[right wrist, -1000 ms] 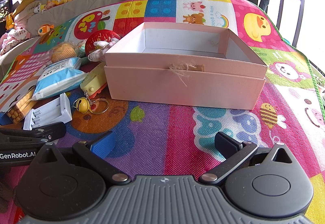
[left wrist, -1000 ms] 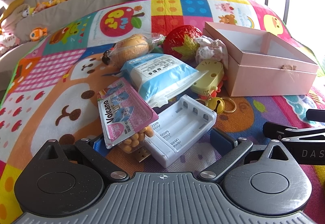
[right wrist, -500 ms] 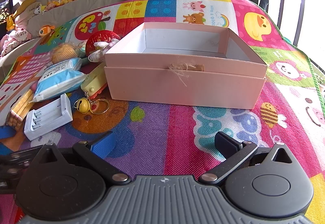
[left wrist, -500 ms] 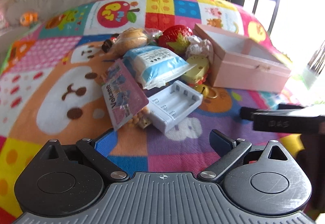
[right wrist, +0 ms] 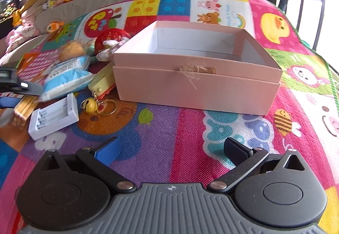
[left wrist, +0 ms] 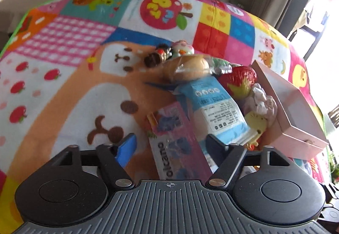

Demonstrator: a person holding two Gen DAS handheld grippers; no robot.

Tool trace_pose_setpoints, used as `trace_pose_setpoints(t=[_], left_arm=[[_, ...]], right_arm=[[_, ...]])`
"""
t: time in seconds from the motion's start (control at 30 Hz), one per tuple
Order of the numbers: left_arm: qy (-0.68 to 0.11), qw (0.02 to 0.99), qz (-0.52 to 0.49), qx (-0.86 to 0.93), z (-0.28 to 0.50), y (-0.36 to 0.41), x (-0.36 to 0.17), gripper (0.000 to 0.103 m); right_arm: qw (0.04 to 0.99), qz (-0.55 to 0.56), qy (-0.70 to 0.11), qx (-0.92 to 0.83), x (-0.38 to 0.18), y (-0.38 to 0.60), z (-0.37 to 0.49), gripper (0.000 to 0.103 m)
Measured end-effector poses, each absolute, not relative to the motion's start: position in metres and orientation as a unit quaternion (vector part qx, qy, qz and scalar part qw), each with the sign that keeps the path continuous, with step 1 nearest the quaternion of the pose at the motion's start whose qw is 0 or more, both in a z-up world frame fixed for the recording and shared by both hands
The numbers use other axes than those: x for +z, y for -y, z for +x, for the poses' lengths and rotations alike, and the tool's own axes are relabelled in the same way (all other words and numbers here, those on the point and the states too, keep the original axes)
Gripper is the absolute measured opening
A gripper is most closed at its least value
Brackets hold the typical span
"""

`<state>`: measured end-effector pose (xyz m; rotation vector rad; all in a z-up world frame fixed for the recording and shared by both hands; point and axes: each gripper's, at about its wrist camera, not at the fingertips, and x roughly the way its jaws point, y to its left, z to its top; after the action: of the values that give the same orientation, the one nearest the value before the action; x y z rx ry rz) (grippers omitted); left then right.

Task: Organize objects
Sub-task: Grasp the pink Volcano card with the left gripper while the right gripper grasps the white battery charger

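Note:
A pile of small objects lies on a colourful play mat. My left gripper (left wrist: 171,145) is open, its jaws either side of the pink Volcano snack packet (left wrist: 178,142), not closed on it. Beyond lie a blue wipes pack (left wrist: 214,111), a wrapped bun (left wrist: 186,69), a red strawberry toy (left wrist: 239,81) and a yellow toy (left wrist: 257,125). The open pink box (right wrist: 197,70) stands empty ahead of my right gripper (right wrist: 171,149), which is open and empty above the mat. A white battery holder (right wrist: 54,116) and a bell keyring (right wrist: 99,104) lie left of it.
The mat (right wrist: 182,128) covers a raised surface with a sofa and soft toys (right wrist: 25,28) behind. Small figures (left wrist: 169,53) lie past the bun. A white cloth (left wrist: 262,102) rests against the box (left wrist: 296,119). My left gripper shows at the right wrist view's left edge (right wrist: 12,83).
My left gripper has moved forward and left over the pile and tilted, so the snack packet now lies between its jaws. The right gripper has hardly moved.

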<state>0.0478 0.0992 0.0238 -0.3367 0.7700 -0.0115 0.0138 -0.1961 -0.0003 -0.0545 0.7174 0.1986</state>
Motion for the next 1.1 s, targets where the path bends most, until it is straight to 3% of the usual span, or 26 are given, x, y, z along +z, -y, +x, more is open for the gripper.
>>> trace_pose_setpoints(t=[0.03,0.13,0.47,0.57,0.8,1.03,1.1], left_arm=[[-0.378,0.912,-0.161,-0.011,0.049,-0.099,0.022,0.056],[-0.39,0.906,-0.162,-0.028,0.047,-0.1,0.02,0.048],[-0.388,0.916,-0.076,-0.064,0.006,-0.092,0.025,0.048],[-0.378,0.924,-0.053,-0.037,0.004,-0.101,0.025,0.048],[-0.37,0.927,-0.034,-0.055,0.002,-0.106,0.024,0.048],[-0.363,0.929,-0.049,-0.06,0.0,-0.11,0.022,0.048],[-0.362,0.929,-0.042,-0.058,-0.001,-0.108,0.022,0.048]], right_arm=[[0.929,-0.031,-0.354,0.101,0.0,0.196,0.013,0.103],[0.926,-0.036,-0.363,0.1,0.002,0.194,0.013,0.103],[0.919,-0.03,-0.385,0.078,0.005,0.19,0.009,0.103],[0.906,-0.047,-0.392,0.155,0.011,0.18,0.009,0.103],[0.885,-0.147,-0.283,0.339,0.037,0.099,-0.009,0.103],[0.864,-0.141,-0.332,0.351,0.02,0.061,0.036,0.096],[0.857,-0.131,-0.356,0.349,0.016,0.063,0.038,0.086]])
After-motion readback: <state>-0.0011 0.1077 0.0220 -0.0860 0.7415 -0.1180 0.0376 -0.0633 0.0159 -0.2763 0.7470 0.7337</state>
